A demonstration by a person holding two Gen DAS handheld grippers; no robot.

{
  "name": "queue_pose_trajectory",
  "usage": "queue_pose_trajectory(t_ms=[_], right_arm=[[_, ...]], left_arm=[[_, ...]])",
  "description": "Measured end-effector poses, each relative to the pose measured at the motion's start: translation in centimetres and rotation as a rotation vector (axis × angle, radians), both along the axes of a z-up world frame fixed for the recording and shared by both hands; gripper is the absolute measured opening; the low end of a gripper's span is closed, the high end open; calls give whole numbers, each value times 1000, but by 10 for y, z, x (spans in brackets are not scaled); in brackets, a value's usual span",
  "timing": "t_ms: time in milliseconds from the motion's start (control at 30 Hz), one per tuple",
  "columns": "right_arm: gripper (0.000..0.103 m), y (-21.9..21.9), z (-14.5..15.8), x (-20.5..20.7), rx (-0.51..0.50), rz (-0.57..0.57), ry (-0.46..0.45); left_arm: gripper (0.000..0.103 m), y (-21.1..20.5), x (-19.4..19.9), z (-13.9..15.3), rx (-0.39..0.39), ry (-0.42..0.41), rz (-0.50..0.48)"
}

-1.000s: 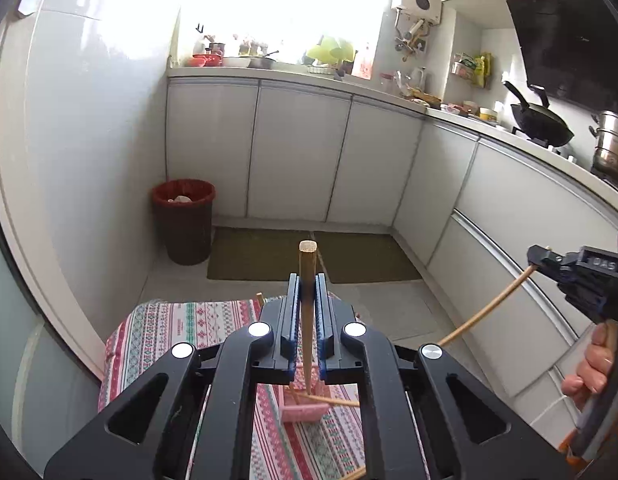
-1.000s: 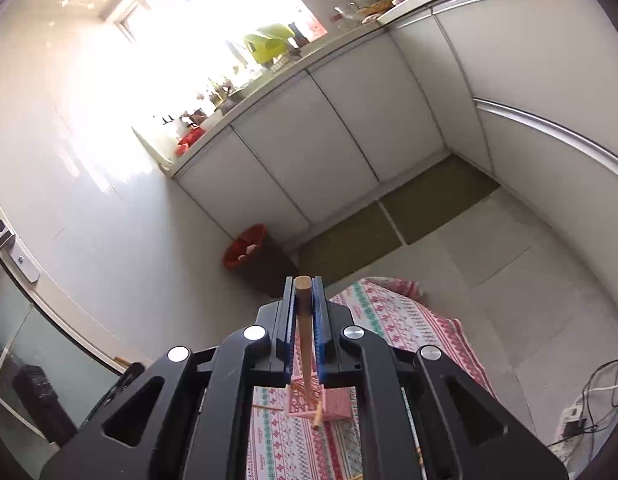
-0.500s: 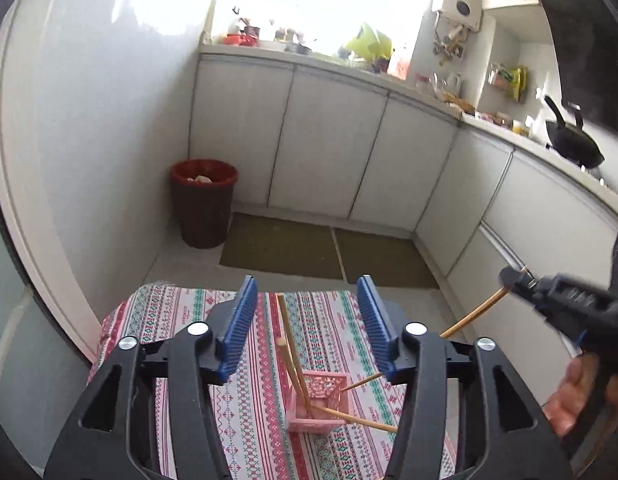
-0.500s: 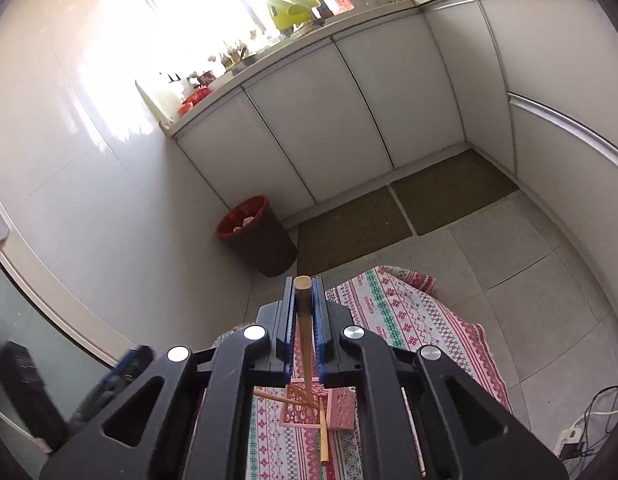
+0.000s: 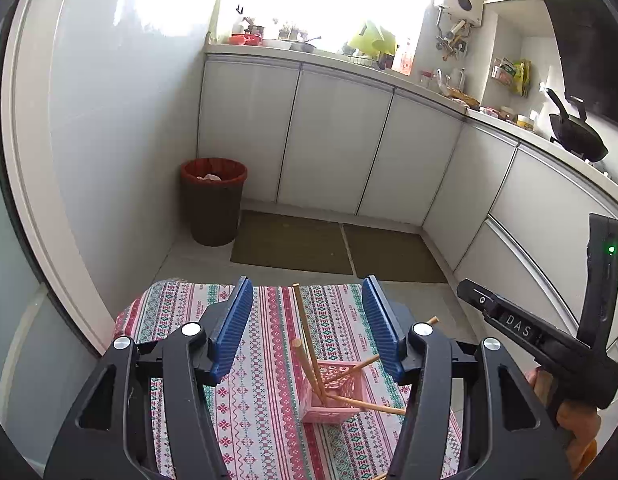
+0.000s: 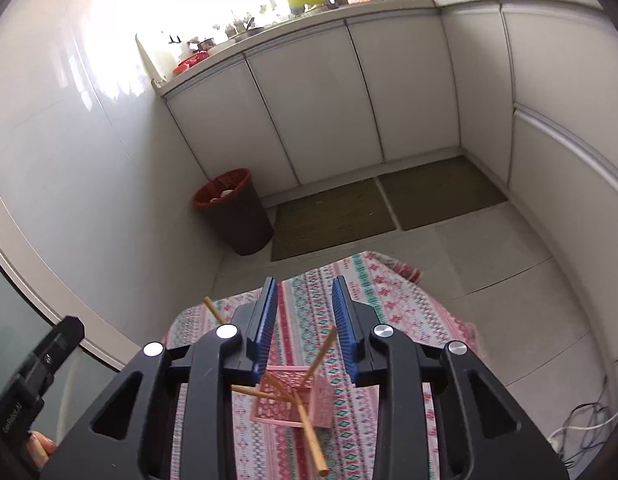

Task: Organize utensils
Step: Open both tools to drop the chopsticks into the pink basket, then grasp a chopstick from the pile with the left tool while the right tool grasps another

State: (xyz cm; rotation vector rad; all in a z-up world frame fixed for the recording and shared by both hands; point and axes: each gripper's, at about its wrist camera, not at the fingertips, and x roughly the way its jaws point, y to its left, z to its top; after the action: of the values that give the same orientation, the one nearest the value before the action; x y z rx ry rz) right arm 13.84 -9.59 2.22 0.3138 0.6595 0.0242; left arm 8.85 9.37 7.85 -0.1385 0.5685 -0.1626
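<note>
White kitchen cabinets (image 5: 333, 140) far off, red bin (image 5: 213, 206) at far left. Nearer, patterned cloth (image 5: 261, 392) bearing pink basket (image 5: 333, 394) with chopsticks (image 5: 307, 336) leaning inside. Left gripper (image 5: 307, 326) and right gripper (image 6: 305, 320) both spread, empty, hovering above basket.

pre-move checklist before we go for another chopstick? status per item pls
1. Left tool open and holding nothing: ok.
2. Right tool open and holding nothing: ok.
3. Pink basket upright on the patterned cloth: ok in the left wrist view; looks tilted in the right wrist view, so cannot tell.
4. Chopsticks seated in the basket: not ok, they splay out at different angles and one pokes far over the rim.
5. Another loose chopstick to pick: cannot tell, only a tip shows at the bottom edge of the left wrist view.
</note>
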Motion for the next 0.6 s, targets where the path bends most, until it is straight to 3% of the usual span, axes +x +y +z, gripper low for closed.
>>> queue_pose_trajectory(t_ms=[100,167,233,333,400,600], right_arm=[[35,4,1,-12,-55,-7,9],[46,4,-1,-20,-78,-5,12],[67,2,-3,-29,-77,-13,5],[69,0,-5,-42,-116,-27,3],[77,-3,-6,-48,-134,-37,-1],[92,-17,-17,-69,-179,-83,22]], left_arm=[[63,-6,-3,-1,15,1,-8],[65,-11,-6,-3,35,4,-18],[67,-17,-9,-6,59,9,-19],[76,-24,-12,-13,88,27,-16],[85,-26,-15,-18,102,35,-7],[94,-33,-26,-32,149,69,-15]])
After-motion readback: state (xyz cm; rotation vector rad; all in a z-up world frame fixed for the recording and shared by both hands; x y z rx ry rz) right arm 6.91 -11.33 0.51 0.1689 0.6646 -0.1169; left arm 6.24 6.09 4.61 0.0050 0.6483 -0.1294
